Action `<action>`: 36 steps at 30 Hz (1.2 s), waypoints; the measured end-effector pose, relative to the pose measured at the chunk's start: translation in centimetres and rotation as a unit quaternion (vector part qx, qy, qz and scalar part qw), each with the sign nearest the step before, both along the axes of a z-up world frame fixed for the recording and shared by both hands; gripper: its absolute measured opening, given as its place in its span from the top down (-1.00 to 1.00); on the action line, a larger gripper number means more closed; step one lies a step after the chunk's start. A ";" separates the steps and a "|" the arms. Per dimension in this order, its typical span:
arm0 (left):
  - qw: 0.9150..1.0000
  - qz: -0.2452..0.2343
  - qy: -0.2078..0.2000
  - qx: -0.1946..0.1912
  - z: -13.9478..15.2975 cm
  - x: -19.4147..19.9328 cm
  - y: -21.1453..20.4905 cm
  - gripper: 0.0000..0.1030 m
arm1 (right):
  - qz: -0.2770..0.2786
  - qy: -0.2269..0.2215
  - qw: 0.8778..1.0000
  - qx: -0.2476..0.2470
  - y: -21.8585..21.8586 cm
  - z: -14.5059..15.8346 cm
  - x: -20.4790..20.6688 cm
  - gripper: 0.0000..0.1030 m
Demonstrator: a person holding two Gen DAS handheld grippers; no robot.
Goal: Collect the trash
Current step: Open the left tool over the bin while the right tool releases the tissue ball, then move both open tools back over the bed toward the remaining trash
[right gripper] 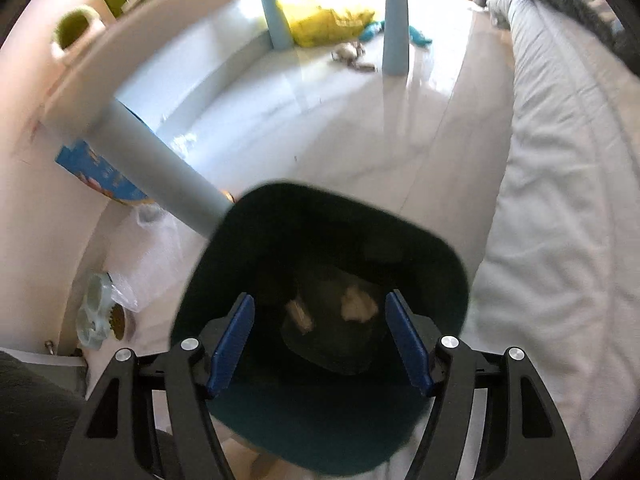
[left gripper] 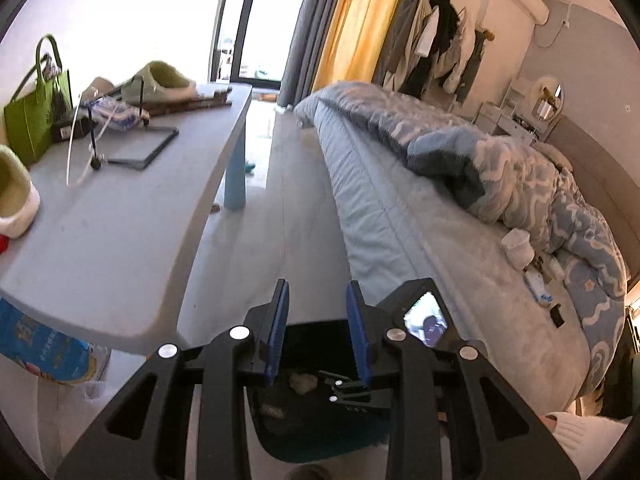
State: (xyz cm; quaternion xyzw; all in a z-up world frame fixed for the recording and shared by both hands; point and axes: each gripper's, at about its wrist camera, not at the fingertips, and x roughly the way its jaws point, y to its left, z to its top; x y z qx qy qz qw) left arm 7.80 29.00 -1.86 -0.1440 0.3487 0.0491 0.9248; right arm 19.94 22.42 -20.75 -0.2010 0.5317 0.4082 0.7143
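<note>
I hold my right gripper, jaws wide and empty, above the bin to drop scraps; left gripper narrow, empty.

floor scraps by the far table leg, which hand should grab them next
Right, probably. The right gripper has open, empty fingers over the bin, and its view shows the floor scraps. The left gripper faces the bed.
</note>
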 end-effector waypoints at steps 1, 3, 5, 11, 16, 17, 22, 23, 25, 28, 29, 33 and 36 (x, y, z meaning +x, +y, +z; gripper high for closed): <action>1.000 -0.002 -0.008 0.006 0.6 -0.1 -0.2 0.40 | -0.001 -0.006 1.000 0.010 -0.4 1.0 0.0 -0.34; 1.000 -0.003 -0.018 0.019 1.5 0.0 -0.7 0.40 | 0.001 -0.018 1.000 0.025 -0.9 2.8 0.0 -0.34; 0.999 -0.003 -0.025 0.022 2.2 0.0 -1.2 0.40 | 0.000 -0.034 0.998 0.043 -1.8 4.9 0.2 -0.34; 0.999 -0.016 -0.047 0.017 3.9 0.8 -3.6 0.40 | -0.012 -0.078 0.994 0.079 -5.0 10.1 0.9 -0.34; 0.998 -0.030 -0.053 0.015 4.5 1.7 -5.9 0.38 | -0.031 -0.100 0.989 0.101 -8.8 12.8 1.8 -0.34; 0.998 -0.032 -0.054 0.015 4.6 1.8 -6.3 0.36 | -0.033 -0.104 0.989 0.103 -9.3 13.1 1.6 -0.34; 0.997 -0.047 -0.059 0.018 5.1 2.8 -8.9 0.28 | -0.046 -0.125 0.985 0.113 -12.8 14.6 1.5 -0.34; 0.997 -0.050 -0.059 0.019 5.2 3.1 -9.4 0.22 | -0.049 -0.129 0.984 0.114 -13.3 14.7 1.5 -0.35; 0.996 -0.058 -0.058 0.019 5.1 3.6 -10.7 0.18 | -0.053 -0.135 0.983 0.114 -14.8 15.1 1.5 -0.41; 0.996 -0.070 -0.056 0.020 4.9 4.3 -12.4 0.14 | -0.062 -0.148 0.981 0.113 -17.0 15.5 1.8 -0.42; 0.996 -0.072 -0.056 0.019 4.9 4.4 -12.7 0.10 | -0.066 -0.152 0.980 0.113 -17.7 15.7 1.9 -0.43; 0.995 -0.087 -0.049 0.018 4.2 5.4 -15.0 0.06 | -0.082 -0.165 0.976 0.113 -20.5 15.9 2.4 -0.50; 0.994 -0.097 -0.046 0.021 3.9 6.0 -16.6 -0.01 | -0.084 -0.169 0.975 0.116 -22.5 16.1 2.7 -0.52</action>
